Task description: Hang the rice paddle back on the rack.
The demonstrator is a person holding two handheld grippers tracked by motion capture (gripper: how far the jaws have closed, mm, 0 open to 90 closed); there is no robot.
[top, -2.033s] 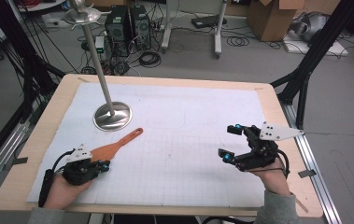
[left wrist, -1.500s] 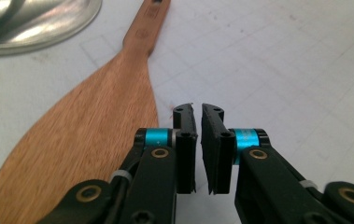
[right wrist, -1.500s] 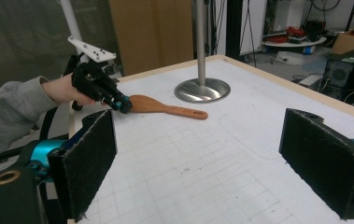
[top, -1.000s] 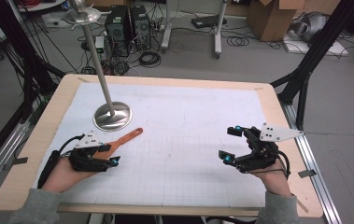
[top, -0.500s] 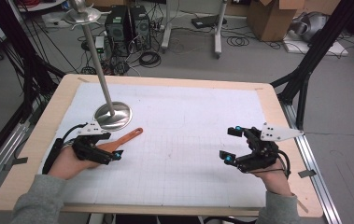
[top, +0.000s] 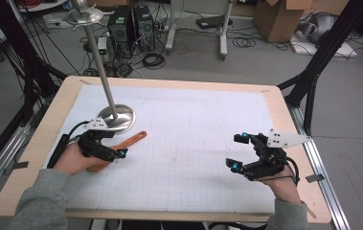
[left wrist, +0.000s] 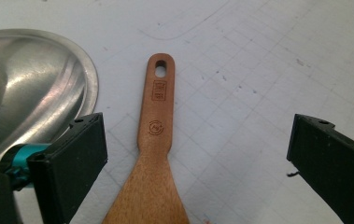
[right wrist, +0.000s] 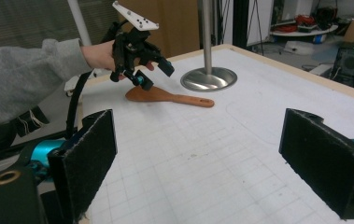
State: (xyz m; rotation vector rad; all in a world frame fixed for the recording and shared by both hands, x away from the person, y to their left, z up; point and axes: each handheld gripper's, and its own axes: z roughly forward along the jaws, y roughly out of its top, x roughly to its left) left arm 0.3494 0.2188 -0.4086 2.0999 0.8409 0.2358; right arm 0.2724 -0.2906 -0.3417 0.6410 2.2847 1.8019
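Nearest the bottom edge of the high view: grey sleeves and both hands coming in over the table [top: 35,143]. At right, right gripper [top: 239,152] held just above the white grid mat [top: 193,129], jaws spread wide, nothing between the pads (same in right gripper view: two black pads well apart, bare mat between). At left, left gripper [top: 121,152] raised a little over the wide blade end of the wooden spatula [top: 129,142], jaws have just been opening, now spread as wide as they go. In left gripper view [left wrist: 198,154] the spatula [left wrist: 153,140] lies flat on the mat betw. the two pads, touched by neither, handle pointing away, hang hole at the far tip. In right gripper view the left gripper [right wrist: 153,74] hovers over the spatula [right wrist: 170,97], apart from it.

Farther on: round steel base of the metal stand [top: 117,117] just beyond the spatula handle, near but not touching (rim shows at left in left gripper view). Pole rising tilted toward the far-left corner w/ a small dish on top.

Beyond the table: floor w/ cables, PC towers [top: 130,26], cardboard boxes [top: 284,17].
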